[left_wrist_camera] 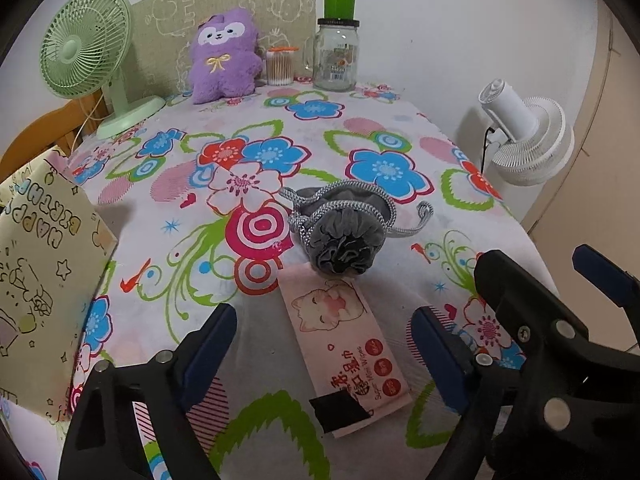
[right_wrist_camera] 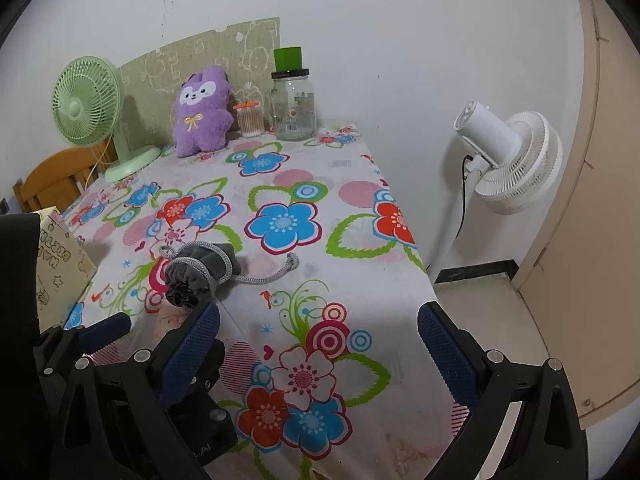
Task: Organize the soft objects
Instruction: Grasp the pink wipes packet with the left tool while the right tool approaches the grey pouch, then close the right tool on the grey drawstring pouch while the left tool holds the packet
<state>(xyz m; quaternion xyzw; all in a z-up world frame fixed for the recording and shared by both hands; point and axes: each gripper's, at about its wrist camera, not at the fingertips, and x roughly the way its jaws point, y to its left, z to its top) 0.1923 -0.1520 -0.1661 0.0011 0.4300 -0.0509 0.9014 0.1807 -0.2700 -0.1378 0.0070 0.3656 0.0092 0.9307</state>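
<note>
- Tablecloth [left_wrist_camera: 360, 140] on the bench: white, printed with blue, red and pink flowers, green leaves and pink rings.
- Drawstring pouch [left_wrist_camera: 340, 236], frame centre: grey velvet with a silver-grey braided cord.
- Wet wipes pack [left_wrist_camera: 344, 344], lower centre: pale pink, cartoon cat, red dots, black patch.
- Plush toy [left_wrist_camera: 224, 56], upper left: purple, white face, yellow bow.
- Desk fan [left_wrist_camera: 86, 44], upper left: mint green.
- Jar [left_wrist_camera: 336, 56]: clear glass, green cap.
- Gift bag [left_wrist_camera: 40, 272], left edge: cream with black doodles.
- Gripper fingers [right_wrist_camera: 440, 344]: dark blue on black.

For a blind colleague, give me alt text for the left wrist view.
Open left gripper above a pink wipes pack touching a grey drawstring pouch on a floral tablecloth; purple plush at the back.
</note>
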